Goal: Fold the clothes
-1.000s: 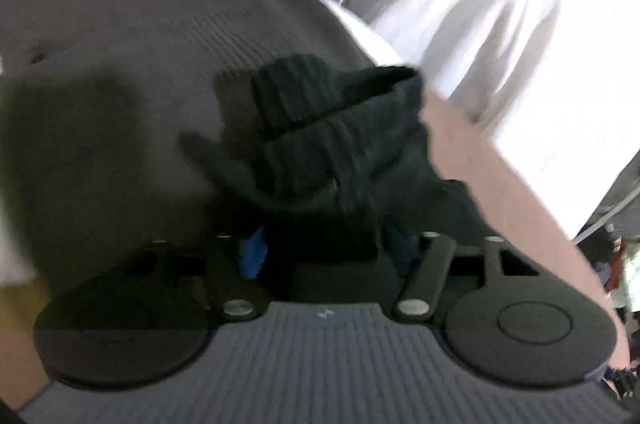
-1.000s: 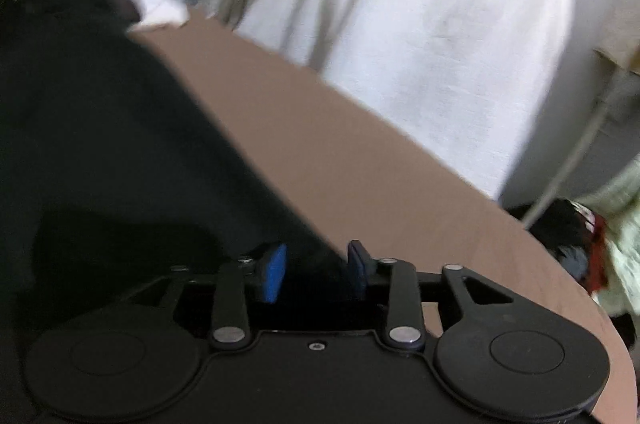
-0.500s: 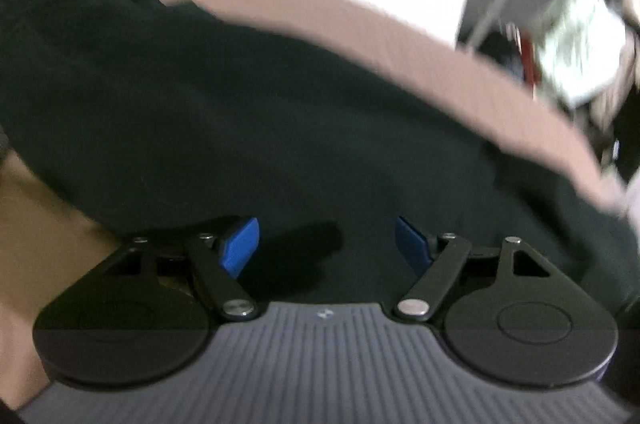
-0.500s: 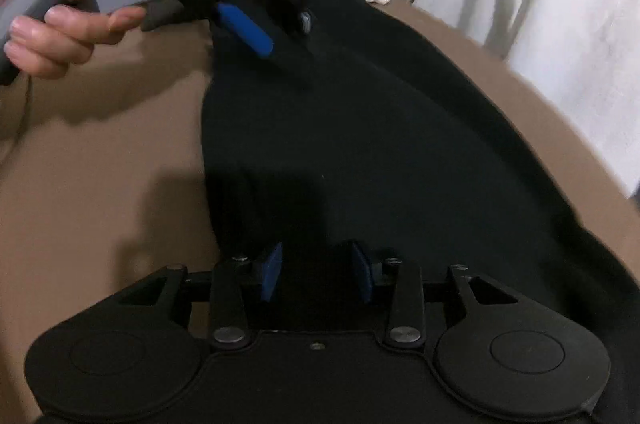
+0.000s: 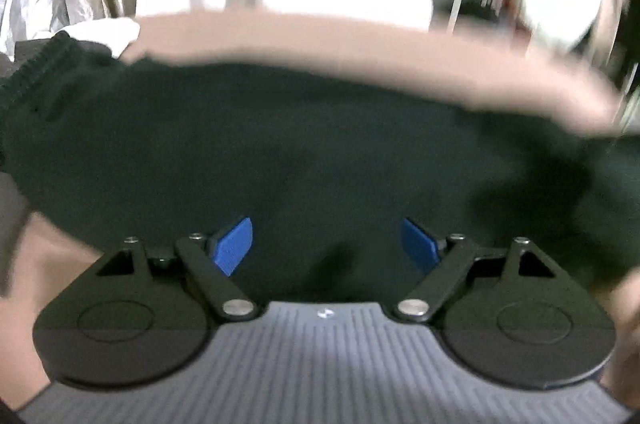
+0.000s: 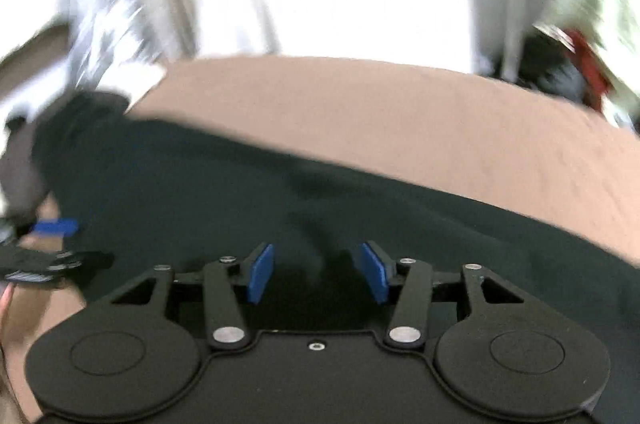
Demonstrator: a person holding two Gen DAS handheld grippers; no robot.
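Sweater [image 5: 280,152] lies spread across our brown table [image 6: 380,128], one fold seemingly laid, more left; left gripper [image 5: 326,244] and right gripper [image 6: 318,272] are both opening, pads clear of cloth, holding nothing.

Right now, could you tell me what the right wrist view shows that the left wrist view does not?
Only the right wrist view shows the left gripper from outside, at its left edge, and the right gripper, jaws opening with nothing pinched. Only the left wrist view shows the garment's ribbed hem and the left gripper's spread blue pads. Both show the dark garment on the tan surface.
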